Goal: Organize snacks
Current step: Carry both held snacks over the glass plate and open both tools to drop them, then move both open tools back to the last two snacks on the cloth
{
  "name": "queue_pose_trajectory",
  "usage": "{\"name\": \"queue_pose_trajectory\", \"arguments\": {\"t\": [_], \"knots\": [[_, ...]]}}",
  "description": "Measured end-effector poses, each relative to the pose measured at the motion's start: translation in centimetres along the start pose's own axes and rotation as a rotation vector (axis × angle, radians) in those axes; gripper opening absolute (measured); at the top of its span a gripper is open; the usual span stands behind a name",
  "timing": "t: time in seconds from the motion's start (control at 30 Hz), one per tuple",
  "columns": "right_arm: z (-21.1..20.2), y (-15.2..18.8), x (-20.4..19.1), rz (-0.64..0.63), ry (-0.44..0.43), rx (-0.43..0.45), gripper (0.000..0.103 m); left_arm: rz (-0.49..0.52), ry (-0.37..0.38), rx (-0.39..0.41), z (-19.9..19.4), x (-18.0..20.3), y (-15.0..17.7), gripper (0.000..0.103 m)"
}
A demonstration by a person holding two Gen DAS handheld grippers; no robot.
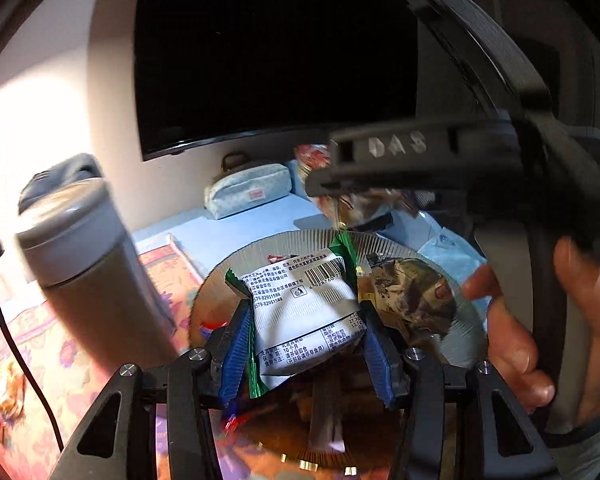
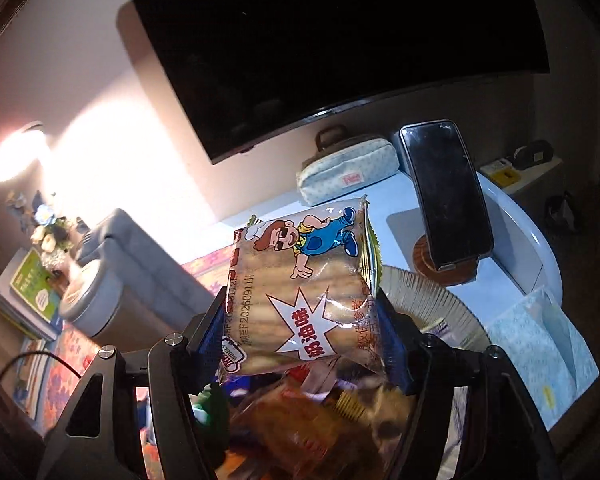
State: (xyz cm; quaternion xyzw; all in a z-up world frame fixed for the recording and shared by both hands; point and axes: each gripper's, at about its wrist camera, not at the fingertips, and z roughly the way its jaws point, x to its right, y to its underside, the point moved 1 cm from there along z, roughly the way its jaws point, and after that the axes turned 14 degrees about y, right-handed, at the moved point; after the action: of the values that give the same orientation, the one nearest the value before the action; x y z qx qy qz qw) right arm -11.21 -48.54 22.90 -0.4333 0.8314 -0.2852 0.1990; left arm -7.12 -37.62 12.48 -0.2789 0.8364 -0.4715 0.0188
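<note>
Holding a white packet (image 1: 306,312) in the left hand-held gripper (image 1: 306,344) and a biscuit pack (image 2: 300,292) in the right hand-held gripper (image 2: 300,340), both above the foil plate (image 1: 404,242) on the bench, each should lower gently, then release onto a clear spot without crushing snacks.
</note>
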Motion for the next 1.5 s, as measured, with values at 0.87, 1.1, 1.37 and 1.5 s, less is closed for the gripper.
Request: {"name": "queue_pose_trajectory", "arguments": {"t": [0.87, 1.1, 1.37, 1.5], "knots": [[-5.7, 2.1, -2.5, -0.039, -0.093, 0.018, 0.076, -0.126, -0.026, 0.134, -10.4, -5.4, 3.9, 0.074], [-7.5, 4.3, -5.9, -0.078, -0.152, 0.01, 0.076, -0.248, -0.205, 0.228, -18.9, -10.3, 6.6, 0.074], [-8.1, 8.1, -12.2, -0.159, -0.323, -0.083, 0.076, -0.408, -0.492, 0.341, -31.9, -15.1, 11.1, 0.074], [-9.2, 9.9, -16.9, -0.259, -0.365, -0.107, 0.076, -0.484, -0.566, 0.39, -36.7, -16.3, 14.2, 0.074]]}}
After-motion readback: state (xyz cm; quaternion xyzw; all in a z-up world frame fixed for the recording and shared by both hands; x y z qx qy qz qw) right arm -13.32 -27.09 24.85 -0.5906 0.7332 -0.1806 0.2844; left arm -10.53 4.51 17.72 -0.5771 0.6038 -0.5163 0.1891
